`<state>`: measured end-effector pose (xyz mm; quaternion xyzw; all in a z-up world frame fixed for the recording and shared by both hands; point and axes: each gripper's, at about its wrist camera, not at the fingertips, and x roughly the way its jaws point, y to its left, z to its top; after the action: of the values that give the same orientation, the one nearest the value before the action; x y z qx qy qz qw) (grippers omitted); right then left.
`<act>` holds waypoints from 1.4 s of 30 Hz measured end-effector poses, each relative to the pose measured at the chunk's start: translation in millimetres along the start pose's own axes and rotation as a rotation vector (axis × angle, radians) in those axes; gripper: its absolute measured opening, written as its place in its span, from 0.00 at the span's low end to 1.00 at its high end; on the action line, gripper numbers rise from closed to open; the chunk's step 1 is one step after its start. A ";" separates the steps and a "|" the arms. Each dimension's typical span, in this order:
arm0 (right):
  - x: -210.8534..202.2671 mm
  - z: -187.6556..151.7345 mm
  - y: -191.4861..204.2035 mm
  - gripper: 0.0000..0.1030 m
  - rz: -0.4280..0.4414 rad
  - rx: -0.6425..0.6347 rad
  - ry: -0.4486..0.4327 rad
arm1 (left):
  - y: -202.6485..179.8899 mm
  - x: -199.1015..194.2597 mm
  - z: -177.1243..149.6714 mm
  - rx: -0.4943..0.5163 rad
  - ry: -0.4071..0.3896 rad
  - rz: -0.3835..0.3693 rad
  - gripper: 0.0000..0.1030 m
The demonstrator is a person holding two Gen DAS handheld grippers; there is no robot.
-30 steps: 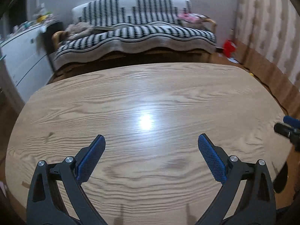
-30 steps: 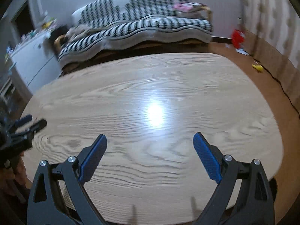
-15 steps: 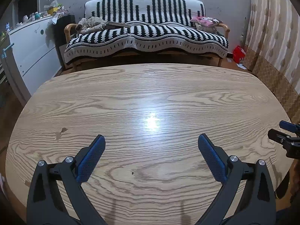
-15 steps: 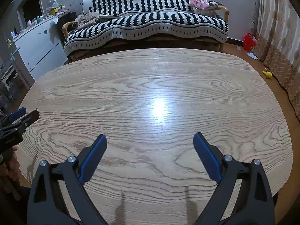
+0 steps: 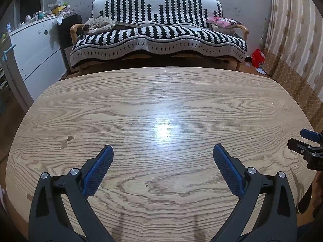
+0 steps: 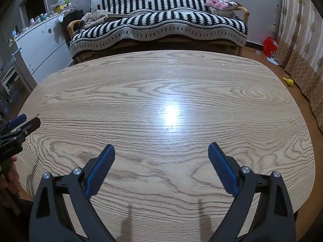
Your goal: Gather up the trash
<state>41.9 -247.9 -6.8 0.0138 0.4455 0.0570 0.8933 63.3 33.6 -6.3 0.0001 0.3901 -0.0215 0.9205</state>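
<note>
Currently both tools are hovering over a bare wooden table (image 5: 161, 100), nothing gripped. Far left of the left wrist view, a white dresser (image 5: 38, 48) is carrying clutter; lower left, a small scuff (image 5: 66, 142) is marking the tabletop. At bottom centre, the left gripper (image 5: 163, 157) is holding its blue pads spread wide; a dark speck (image 5: 146, 185) is lying between them, too small to identify. In the right wrist view, the right gripper (image 6: 161, 156) is gaping likewise. No clear trash is showing on the table; candidates, a red bag (image 6: 270, 45) and yellow item (image 6: 288, 81), are sitting on the floor upper right. Risks: mistaking the scuff for litter, scraping pads on wood, or overreaching toward the floor.
</note>
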 end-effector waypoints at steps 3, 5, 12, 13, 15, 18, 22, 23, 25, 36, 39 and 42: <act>-0.1 -0.5 0.1 0.87 0.001 0.001 -0.001 | -0.2 -0.5 -0.3 0.000 0.000 0.000 0.93; 0.5 -1.0 0.2 0.88 0.001 0.002 -0.002 | -0.3 -0.5 -0.3 -0.001 0.000 0.000 0.93; 0.0 -1.0 -0.1 0.88 0.001 0.001 -0.003 | -0.5 -0.2 -0.5 0.001 0.000 0.000 0.93; 0.3 -1.1 -0.6 0.88 0.002 0.001 -0.003 | -0.5 -0.1 -0.6 0.001 0.000 0.000 0.93; 0.2 -1.2 -0.7 0.88 0.001 0.002 -0.003 | -2.7 -1.4 -0.6 0.001 0.000 0.001 0.93; -0.2 -1.6 -1.5 0.88 0.001 0.001 -0.003 | -3.1 -1.8 -1.2 0.001 0.000 0.001 0.93; -0.3 -0.6 -1.1 0.88 0.000 0.005 -0.006 | -4.1 -2.3 -0.2 0.002 0.000 0.001 0.93; -0.4 0.8 -0.3 0.88 -0.001 0.007 -0.007 | -4.1 -2.3 -0.3 0.002 0.000 0.002 0.93; -0.5 0.8 -0.5 0.88 -0.002 0.007 -0.007 | -3.7 -1.8 -0.1 0.002 0.001 0.001 0.93; -0.5 0.5 -0.7 0.88 -0.001 0.008 -0.007 | -3.2 -1.6 1.3 0.004 0.000 0.003 0.93; -0.7 0.3 -1.1 0.88 -0.001 0.006 -0.007 | -3.4 -1.7 1.0 0.005 0.001 0.004 0.93; -0.6 0.4 -0.8 0.88 -0.001 0.005 -0.006 | -3.1 -1.7 0.3 0.008 0.004 0.008 0.93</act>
<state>42.0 -248.7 -6.2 0.0162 0.4428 0.0554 0.8948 62.3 30.6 -4.8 0.0052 0.3917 -0.0192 0.9199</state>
